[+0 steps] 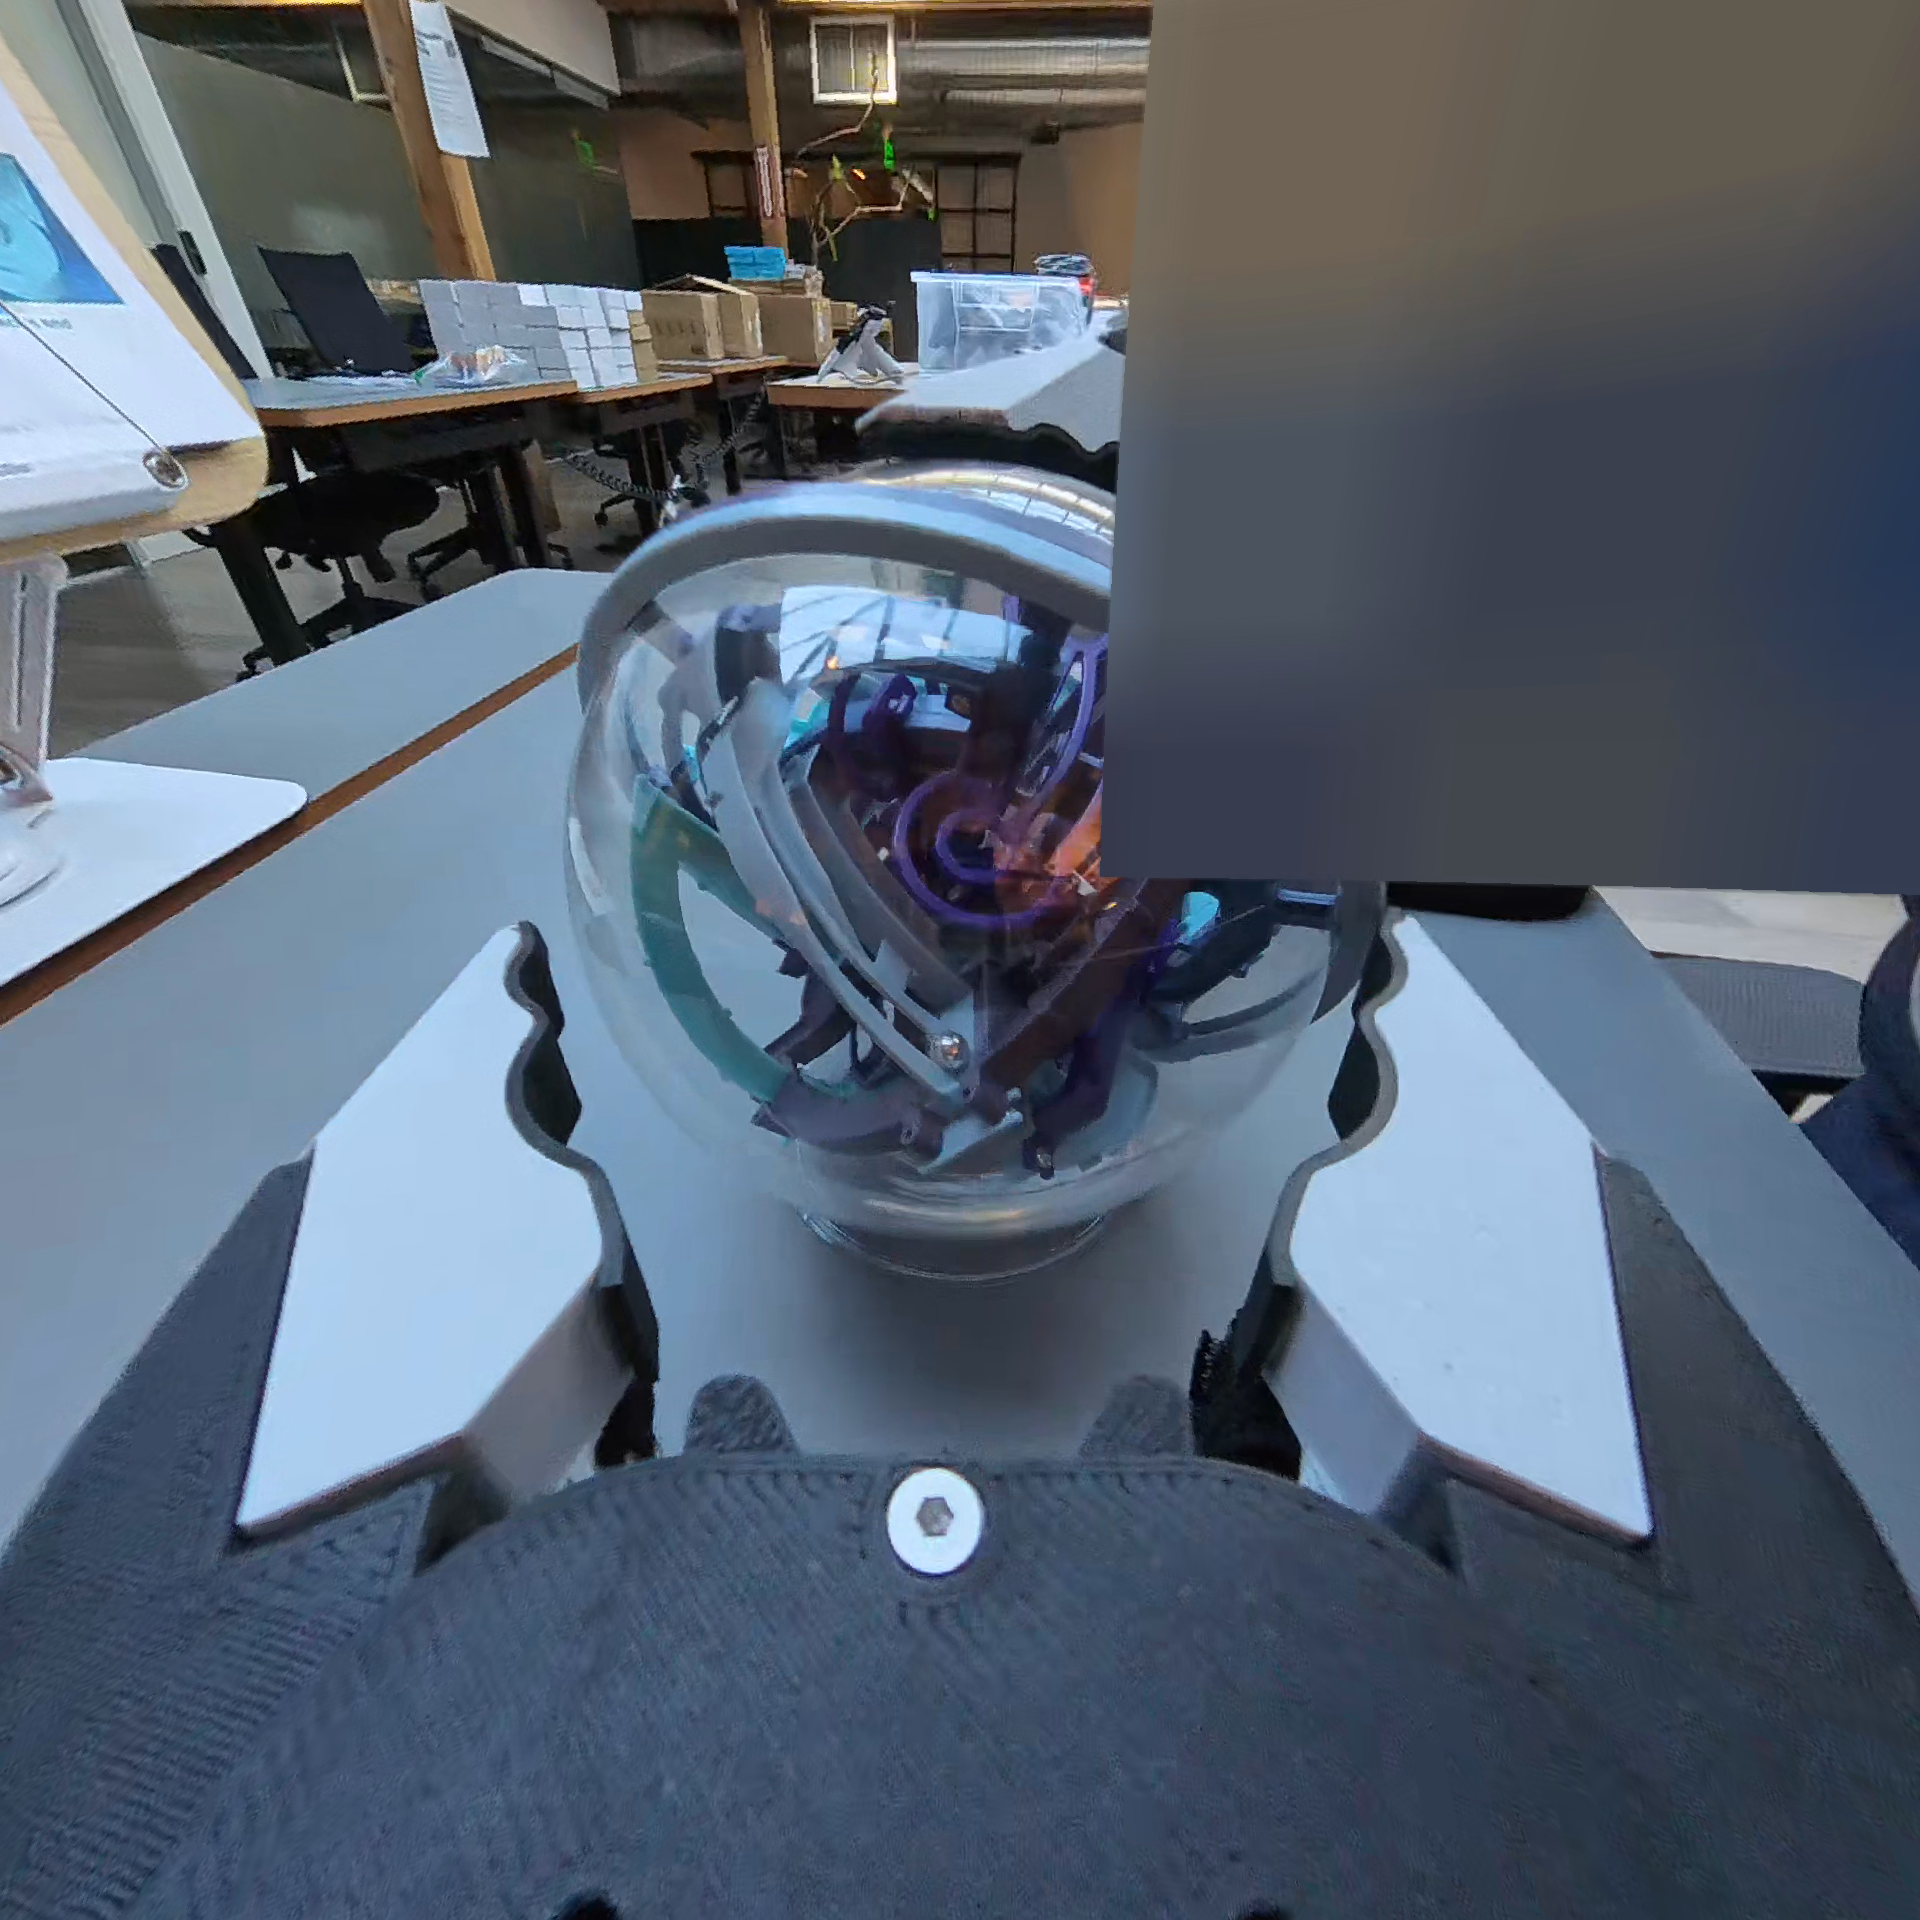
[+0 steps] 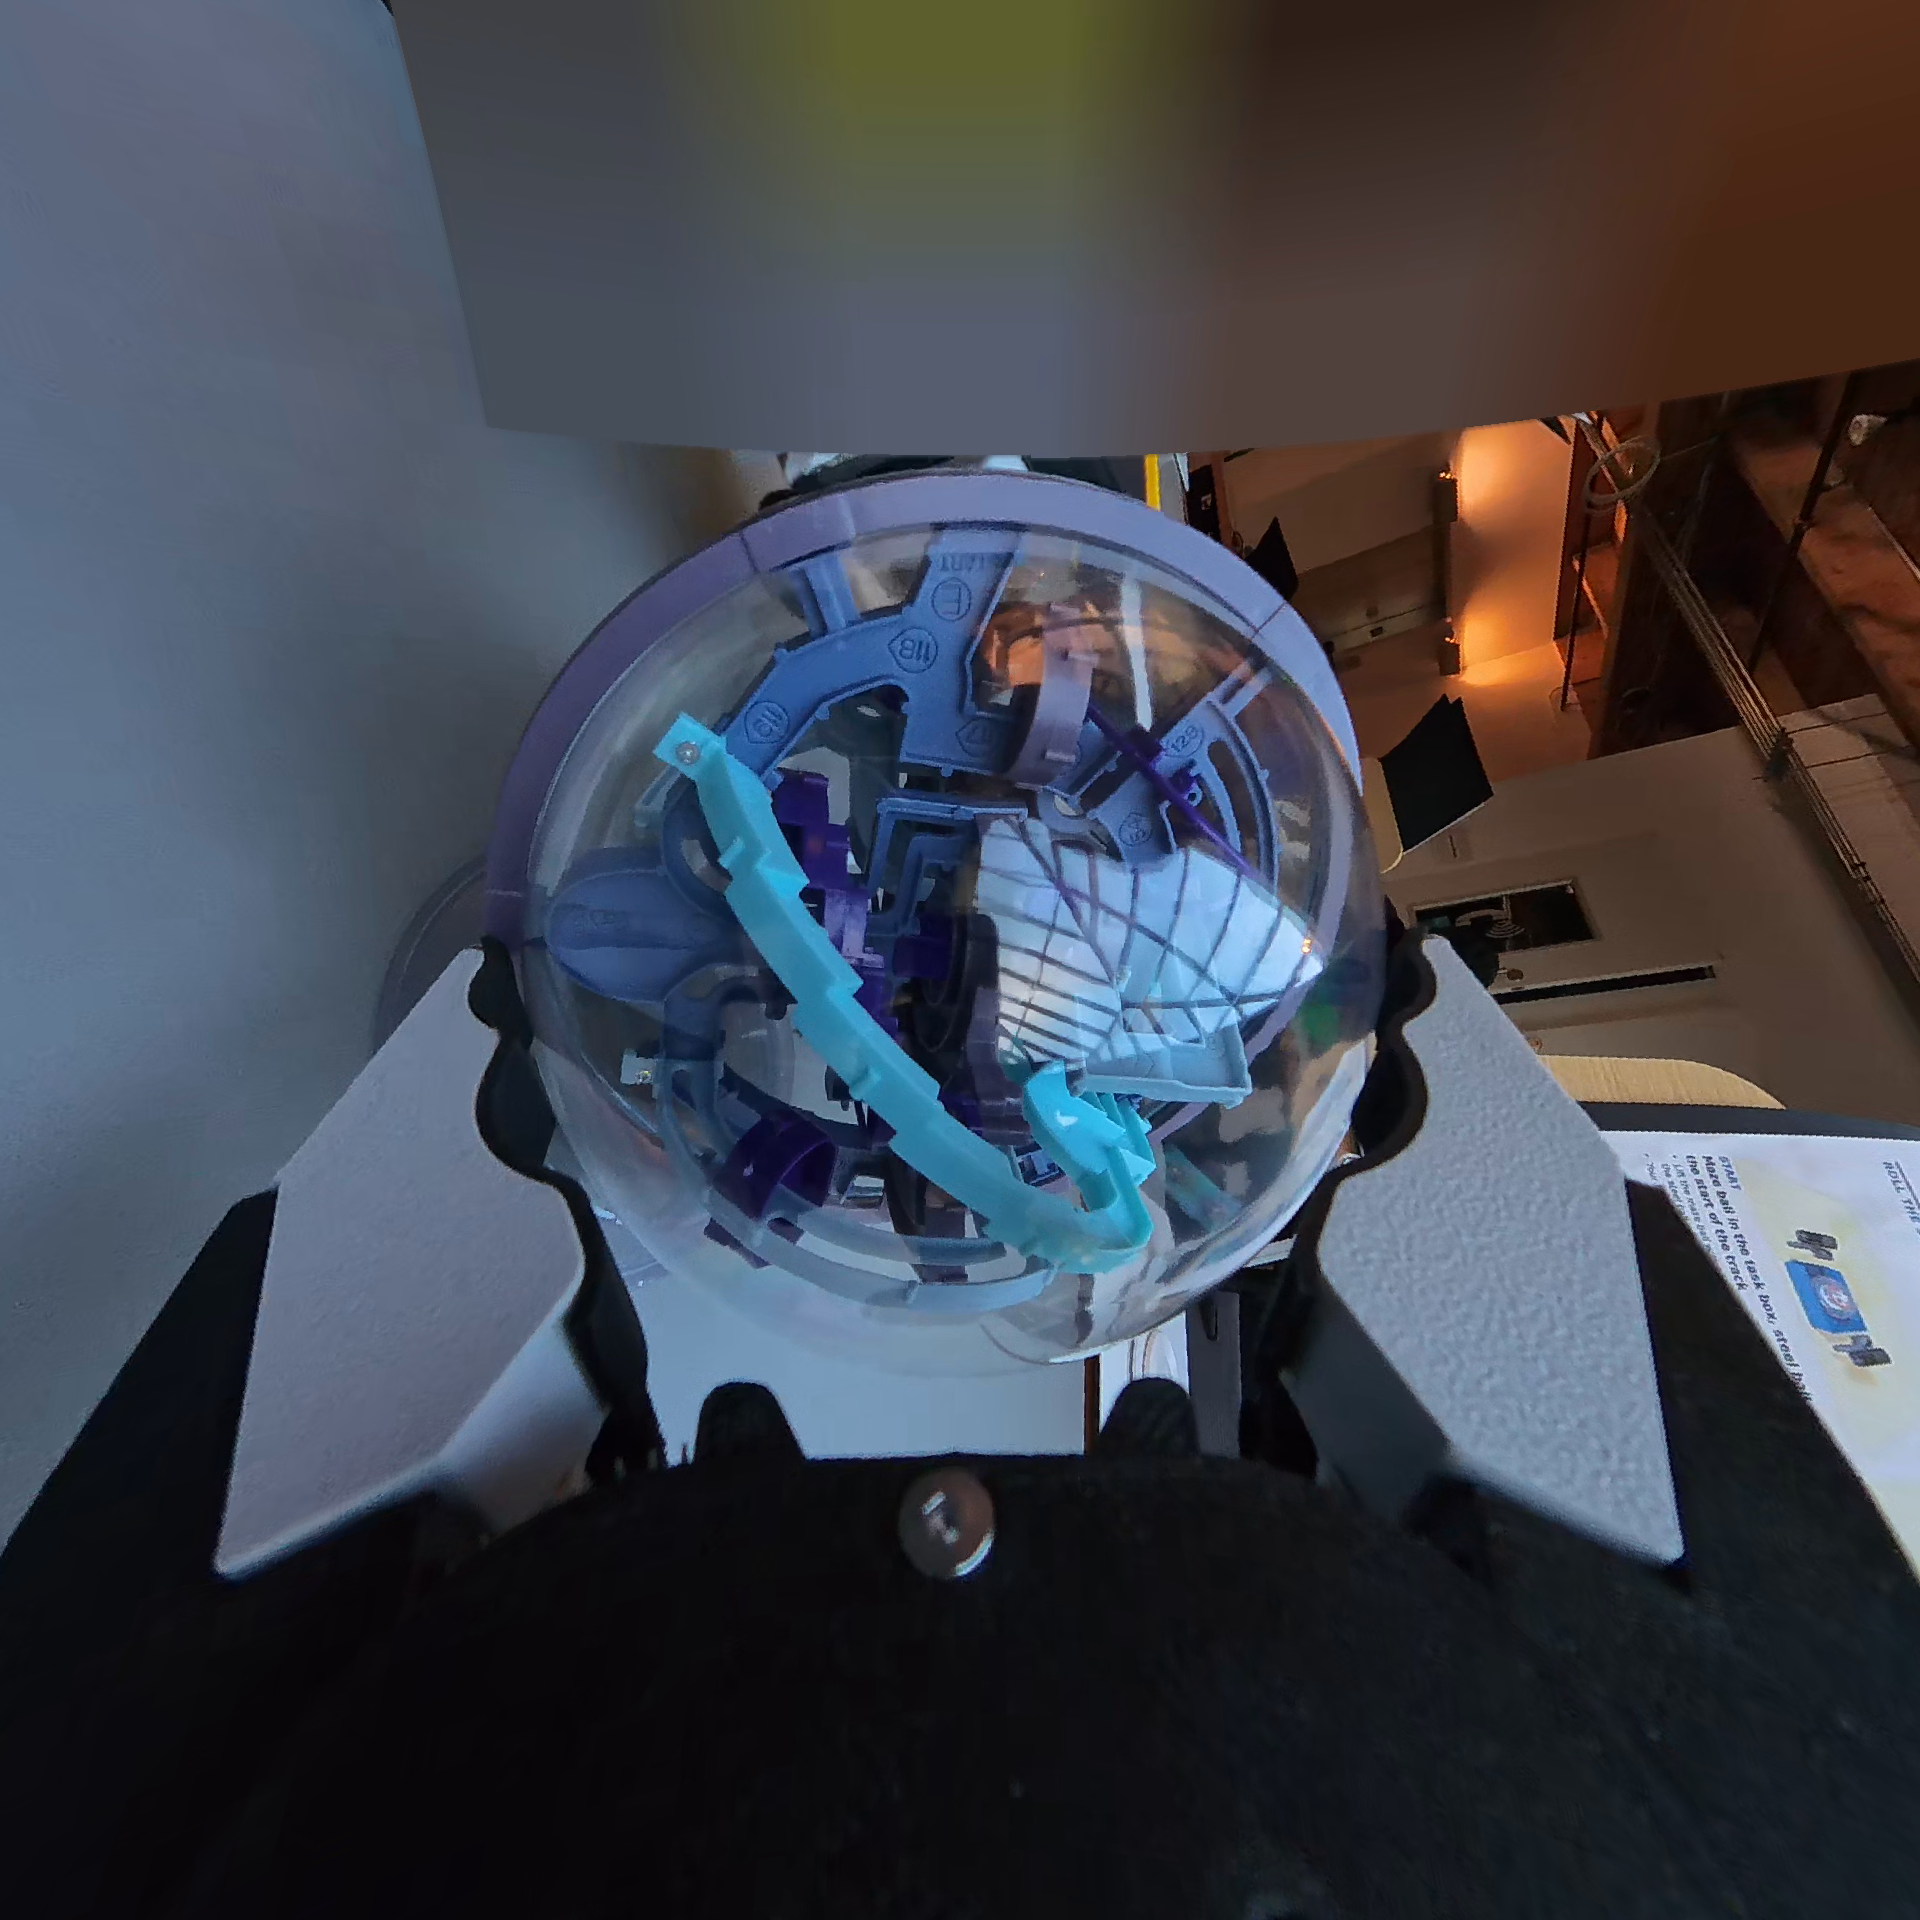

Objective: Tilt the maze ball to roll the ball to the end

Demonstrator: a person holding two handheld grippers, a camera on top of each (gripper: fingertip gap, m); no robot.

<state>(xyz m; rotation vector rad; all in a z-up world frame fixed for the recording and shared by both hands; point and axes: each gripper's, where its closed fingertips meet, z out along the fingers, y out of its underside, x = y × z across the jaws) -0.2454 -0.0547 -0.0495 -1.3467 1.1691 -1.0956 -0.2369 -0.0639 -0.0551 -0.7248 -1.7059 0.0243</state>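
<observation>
The right tongs (image 2: pixel 940 1049) clamp the clear maze ball (image 2: pixel 935 935), one dark finger (image 2: pixel 520 1039) pressed on each side. Inside the maze ball, a turquoise track (image 2: pixel 862 1029) curves across its middle, beside a pale ribbed piece (image 2: pixel 1132 945). A printed sheet (image 2: pixel 1766 1257) lies right of the maze ball.

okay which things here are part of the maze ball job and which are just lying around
Job:
maze ball
small steel ball on a grey track
left gripper
right gripper

Lying about:
white stand base
cardboard boxes
printed sheet
</observation>
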